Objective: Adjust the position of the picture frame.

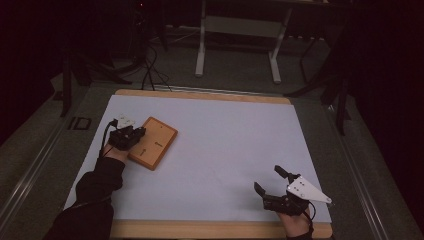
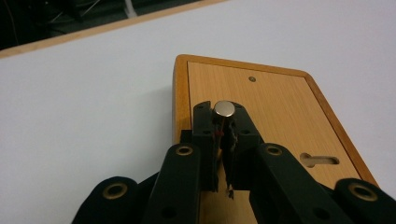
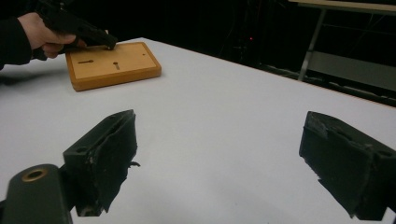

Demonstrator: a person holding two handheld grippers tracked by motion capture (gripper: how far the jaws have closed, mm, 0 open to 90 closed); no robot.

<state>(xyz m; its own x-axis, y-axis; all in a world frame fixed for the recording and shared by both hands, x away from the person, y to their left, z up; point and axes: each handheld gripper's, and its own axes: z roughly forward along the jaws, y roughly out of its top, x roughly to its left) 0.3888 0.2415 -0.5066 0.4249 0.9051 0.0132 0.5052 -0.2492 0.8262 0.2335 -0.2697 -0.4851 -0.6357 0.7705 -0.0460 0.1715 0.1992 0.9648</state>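
Plainly, no brand, label or writing can be read anywhere on the wooden board or on the grippers. A pale, bare table sheet with a wooden border is seen, and behind the far edge of the board's table a dim room is made out — dark floor, cables, and the white legs of another table.

The wooden board is laid flat on the sheet, and all places are given from it. In the left gripper view a keyhole-shaped slot and a small round hole are shown in its top face. The left gripper is held over the near-left edge of the board, its jaws pressed almost together on a small metal pin — the round, shiny head is seen just above the fingertips, pinched between the pads. Whether the pin's lower end touches the board cannot be told.

The right gripper is kept well apart from the board, to its right and nearer the person, with its jaws spread wide over bare sheet and nothing held between them.
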